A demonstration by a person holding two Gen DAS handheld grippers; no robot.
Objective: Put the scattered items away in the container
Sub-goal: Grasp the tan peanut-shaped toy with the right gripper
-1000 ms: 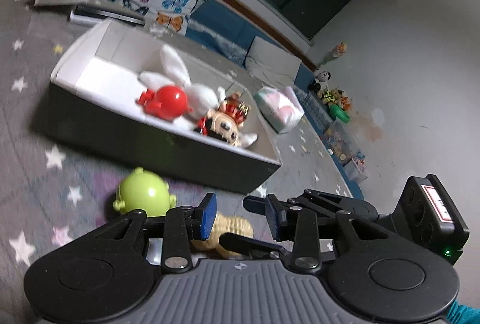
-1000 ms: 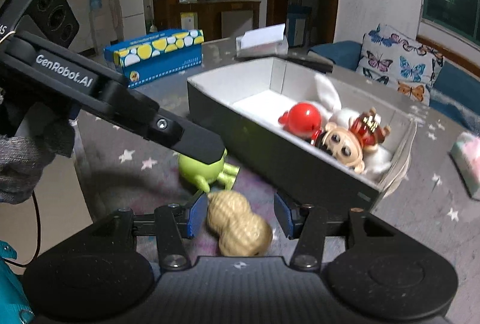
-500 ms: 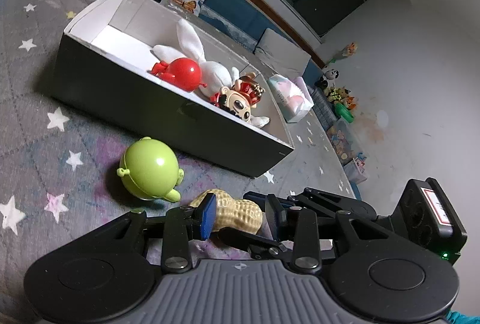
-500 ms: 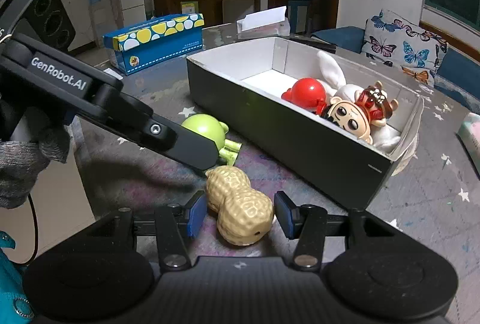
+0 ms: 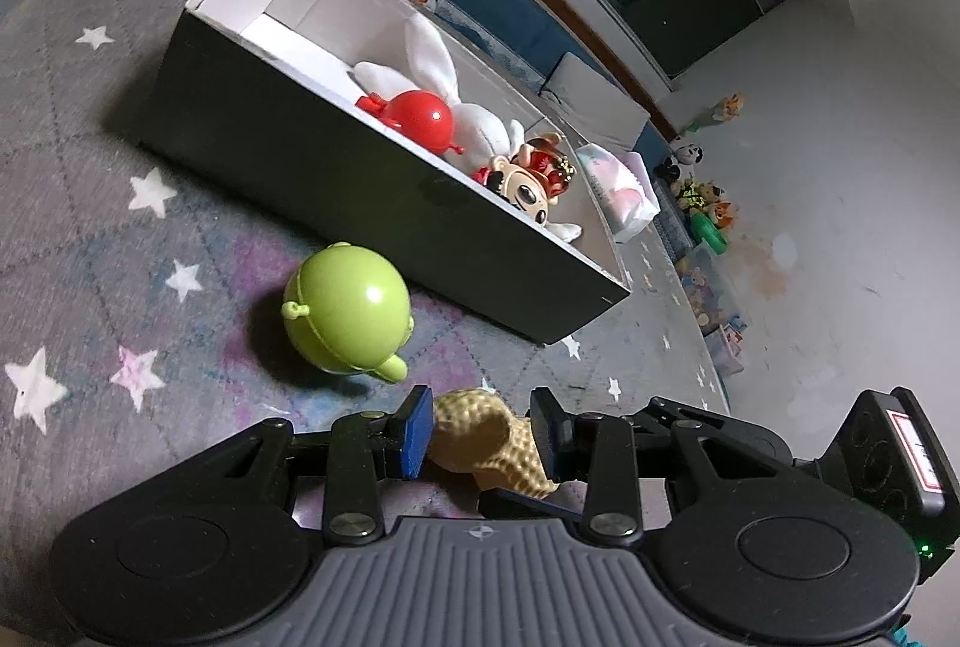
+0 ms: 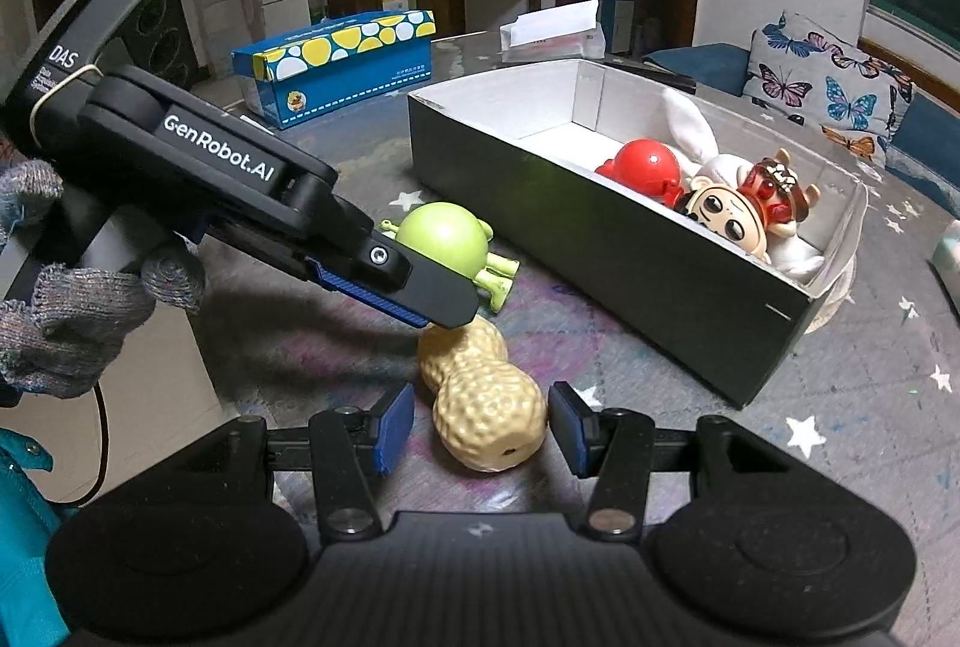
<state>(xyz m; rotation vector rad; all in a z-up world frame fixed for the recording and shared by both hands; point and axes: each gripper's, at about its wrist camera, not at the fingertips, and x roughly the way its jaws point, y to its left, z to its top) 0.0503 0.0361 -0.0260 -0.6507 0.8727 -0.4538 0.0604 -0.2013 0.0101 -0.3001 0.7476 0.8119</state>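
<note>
Peanut toy point(image 6: 480, 395) lies on the star-patterned table point(image 6: 840, 407), near the long side of the dark box point(image 6: 600, 251) and just beside the green round toy point(image 6: 444, 239). It looks like hard plastic with a dimpled skin, so I judge it light and stiff, not fragile, and the bumps should give the pads some grip. Its narrow waist between the two lobes seems the best place to hold; on the round lobes the pads could slide off.

The left claw point(image 5: 480, 431) has its blue pads around the far lobe, close on both sides or touching it; I cannot tell if it already presses. The right claw point(image 6: 477, 428) stands released, with its pads apart on both sides of the near lobe, not touching.

Inside the box already lie a red ball toy point(image 6: 648, 167), a white plush rabbit point(image 6: 696, 131) and a big-eyed doll point(image 6: 732, 221).
</note>
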